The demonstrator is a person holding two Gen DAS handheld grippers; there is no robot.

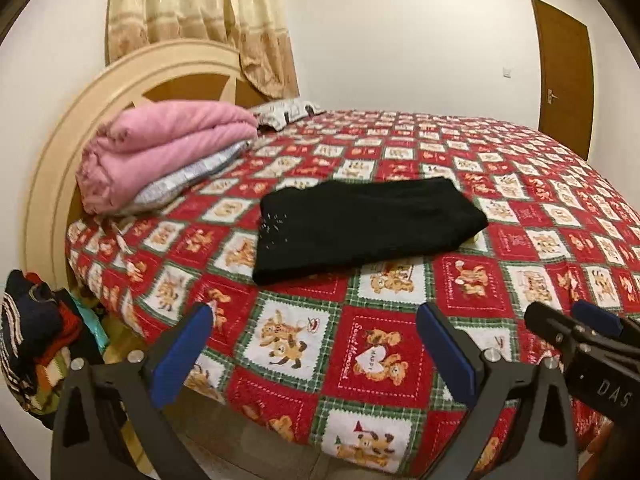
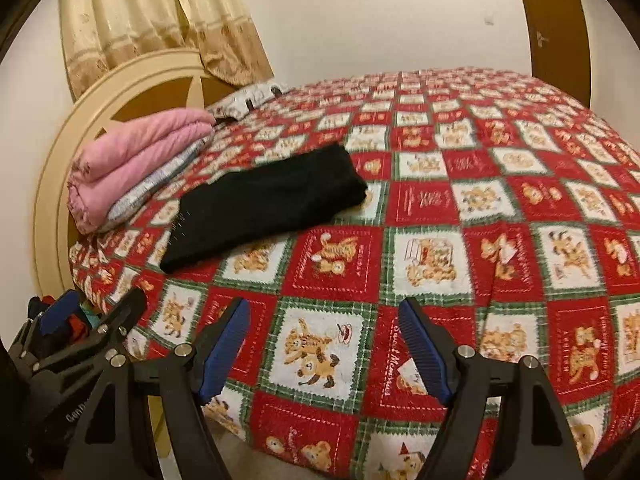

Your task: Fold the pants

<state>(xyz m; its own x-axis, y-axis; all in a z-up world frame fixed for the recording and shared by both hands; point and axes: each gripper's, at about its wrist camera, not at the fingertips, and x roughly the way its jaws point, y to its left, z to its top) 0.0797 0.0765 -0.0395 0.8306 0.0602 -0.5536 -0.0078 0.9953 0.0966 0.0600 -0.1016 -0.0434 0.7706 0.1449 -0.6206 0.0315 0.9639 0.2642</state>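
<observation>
The black pants [image 1: 364, 226] lie folded in a flat rectangle on the red patterned bedspread [image 1: 400, 320]; they also show in the right wrist view [image 2: 264, 206]. My left gripper [image 1: 316, 348] is open and empty, held above the bed's near edge, well short of the pants. My right gripper [image 2: 324, 350] is open and empty, also above the near edge, to the right of the pants. The right gripper shows at the right edge of the left wrist view [image 1: 580, 332]; the left gripper shows at the lower left of the right wrist view [image 2: 92, 316].
A folded pink blanket [image 1: 160, 152] on a grey pillow sits by the cream headboard [image 1: 100, 96]. A heap of clothes [image 1: 36, 332] lies on the floor at the left. A curtain [image 1: 200, 12] and a brown door [image 1: 564, 76] are behind.
</observation>
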